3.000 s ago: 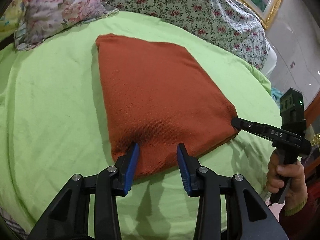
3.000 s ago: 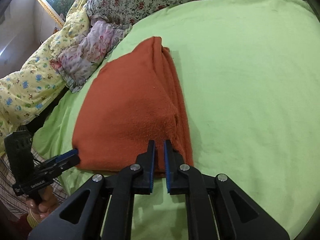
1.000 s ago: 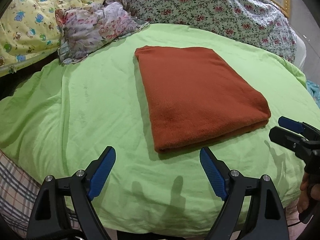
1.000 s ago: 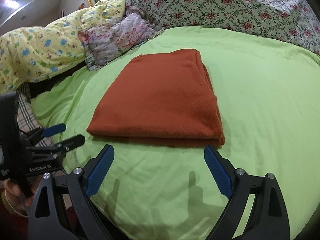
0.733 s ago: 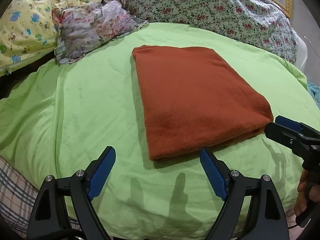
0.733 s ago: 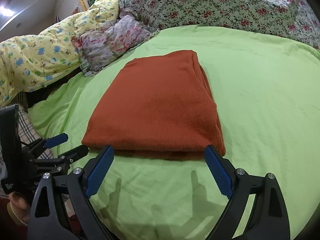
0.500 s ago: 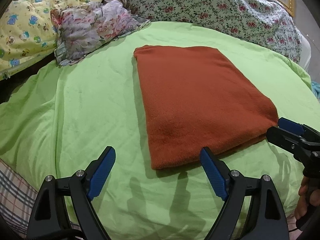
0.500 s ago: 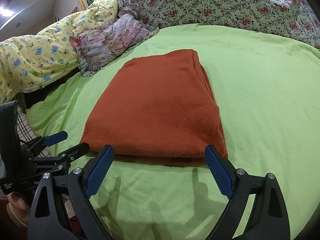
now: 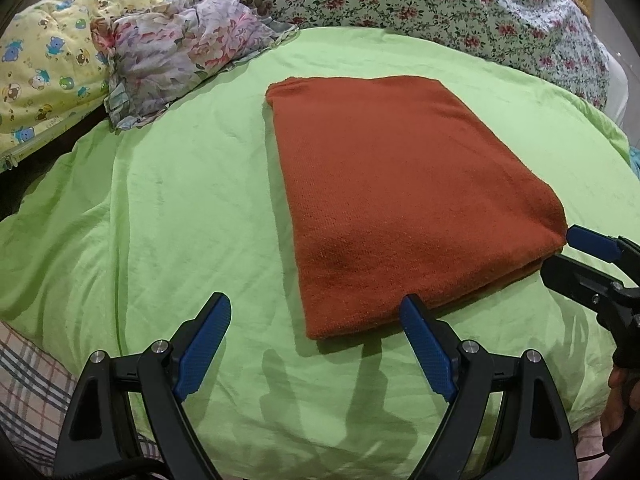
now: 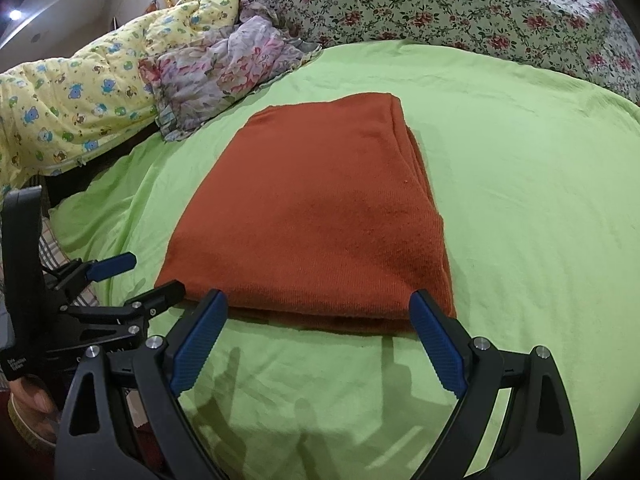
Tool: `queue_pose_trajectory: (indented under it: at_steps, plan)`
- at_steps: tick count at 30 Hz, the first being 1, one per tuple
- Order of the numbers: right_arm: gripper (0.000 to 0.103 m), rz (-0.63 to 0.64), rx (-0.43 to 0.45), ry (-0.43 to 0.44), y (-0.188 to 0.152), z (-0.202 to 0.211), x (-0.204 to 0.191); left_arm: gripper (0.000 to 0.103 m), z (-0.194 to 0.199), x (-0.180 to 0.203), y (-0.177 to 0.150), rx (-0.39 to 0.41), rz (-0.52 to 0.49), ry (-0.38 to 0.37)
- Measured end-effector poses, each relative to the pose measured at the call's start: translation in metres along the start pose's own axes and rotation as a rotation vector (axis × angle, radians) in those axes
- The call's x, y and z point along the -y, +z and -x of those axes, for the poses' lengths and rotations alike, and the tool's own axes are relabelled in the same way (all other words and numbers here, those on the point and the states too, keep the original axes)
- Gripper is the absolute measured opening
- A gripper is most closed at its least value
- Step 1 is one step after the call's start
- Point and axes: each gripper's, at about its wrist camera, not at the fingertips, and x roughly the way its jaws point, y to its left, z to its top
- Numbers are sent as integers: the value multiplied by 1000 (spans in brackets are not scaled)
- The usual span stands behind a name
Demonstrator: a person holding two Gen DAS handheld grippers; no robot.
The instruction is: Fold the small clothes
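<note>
A rust-orange knitted garment lies folded into a flat rectangle on the green bedsheet; it also shows in the right wrist view. My left gripper is open and empty, its blue pads either side of the garment's near left corner, just short of it. My right gripper is open and empty, its jaws spanning the garment's near edge. Each gripper shows in the other's view: the right one at the garment's near right corner, the left one at the near left corner.
A crumpled floral cloth and a yellow cartoon-print quilt lie at the back left. A rose-patterned duvet runs along the back. A checked cloth hangs at the near left edge of the bed.
Three seconds ago both grippers were closed down at the garment's near edge. They have since opened wide and drawn back, then edged forward toward the folded garment again.
</note>
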Motion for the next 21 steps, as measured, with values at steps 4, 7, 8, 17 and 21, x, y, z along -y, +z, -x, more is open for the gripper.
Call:
queue_pose_trajectory:
  at_steps: [4,7,8,17,21]
  plan:
    - [92,-1,-15,1,0,-1,0,87,2,2,-1,-4,-5,6]
    - [92,-2,-29,3,-1,-2,-1,87,2,3,-1,-9,-12,11]
    - [92,-1,-36,4,-1,-3,-1,87,2,3,-2,-10,-13,11]
    - [93,6,-58,10,0,-5,-3,87,-1,4,-1,-28,-22,14]
    - [93,6,-58,8,-1,-6,-4,87,-3,2,0,-31,-26,9]
